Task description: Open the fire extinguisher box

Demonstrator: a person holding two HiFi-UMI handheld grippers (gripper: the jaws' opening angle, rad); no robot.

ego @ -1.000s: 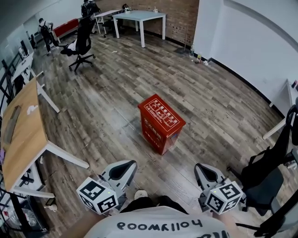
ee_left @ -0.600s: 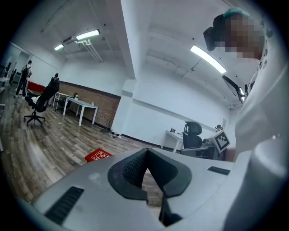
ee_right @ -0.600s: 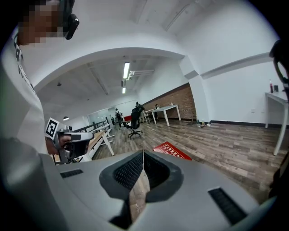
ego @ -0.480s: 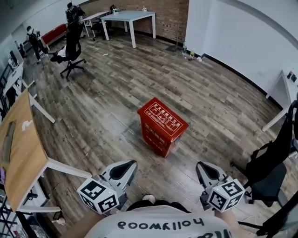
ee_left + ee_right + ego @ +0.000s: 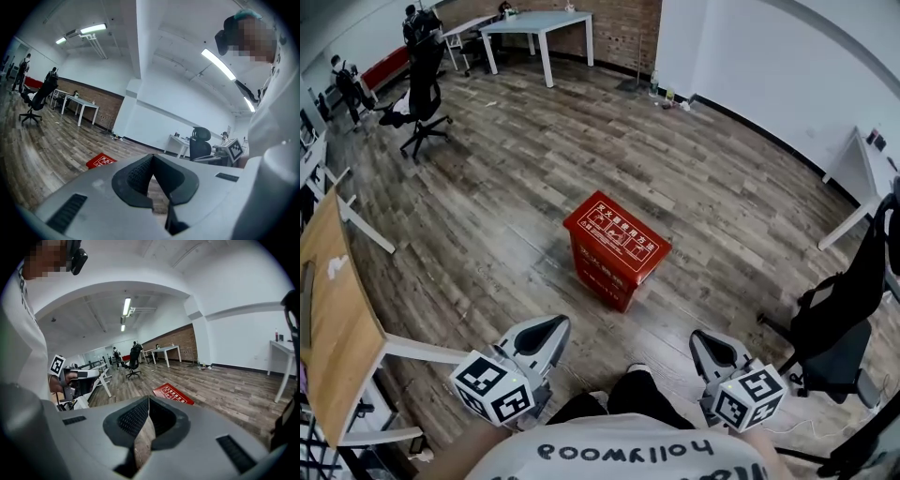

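My left gripper and right gripper are closed and empty, well short of the red fire extinguisher box standing farther out on the wood floor; it looks rigid and probably metal, so I'd lift the lid's near edge.

Bright red all over the fire extinguisher box, with white lettering and white framed panels on lid and near face. Streaky grey-brown wood grain across the floor, planks in mixed pale and dark tones. Pale grey on the shells of the left gripper and right gripper, black ribbed lining inside the jaws, black-and-white square markers on both cubes. Light honey wood on the bench at left, over white legs. Reddish-brown brick on the far wall; plain white on the right wall. Black for the far-left office chair and the right-hand chair. White shirt, black lettering.
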